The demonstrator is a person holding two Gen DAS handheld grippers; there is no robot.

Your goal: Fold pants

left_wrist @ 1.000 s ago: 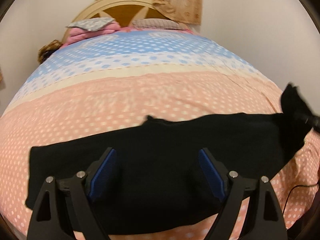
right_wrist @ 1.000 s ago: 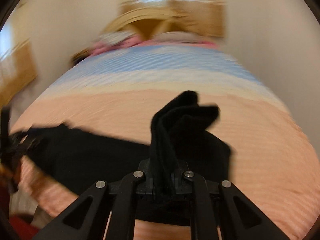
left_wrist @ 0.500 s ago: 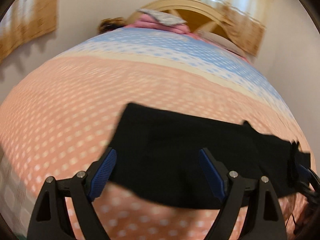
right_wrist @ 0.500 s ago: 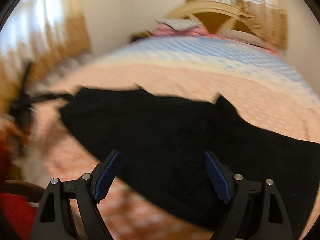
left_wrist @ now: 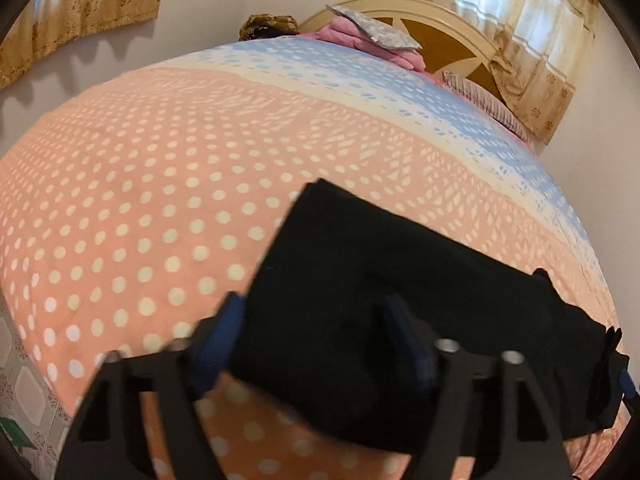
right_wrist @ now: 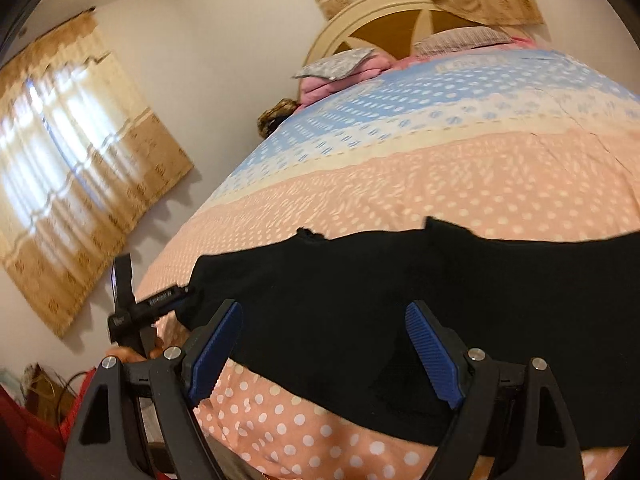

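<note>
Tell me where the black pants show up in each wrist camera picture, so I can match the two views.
Left wrist: the black pants fill the lower centre and right, running between the left gripper fingers.
Right wrist: they span the lower middle to the right edge, behind the right gripper.
Shared landmark: the cream headboard at the far end of the bed.

We see the bed (left_wrist: 120,200) carrying black pants (left_wrist: 400,280) near its foot, far from the pillows (left_wrist: 376,36) by the headboard (left_wrist: 440,28).

White walls (right_wrist: 224,60), curtained windows (right_wrist: 68,168), arched headboard (left_wrist: 440,28), tiled floor (left_wrist: 24,392).
</note>
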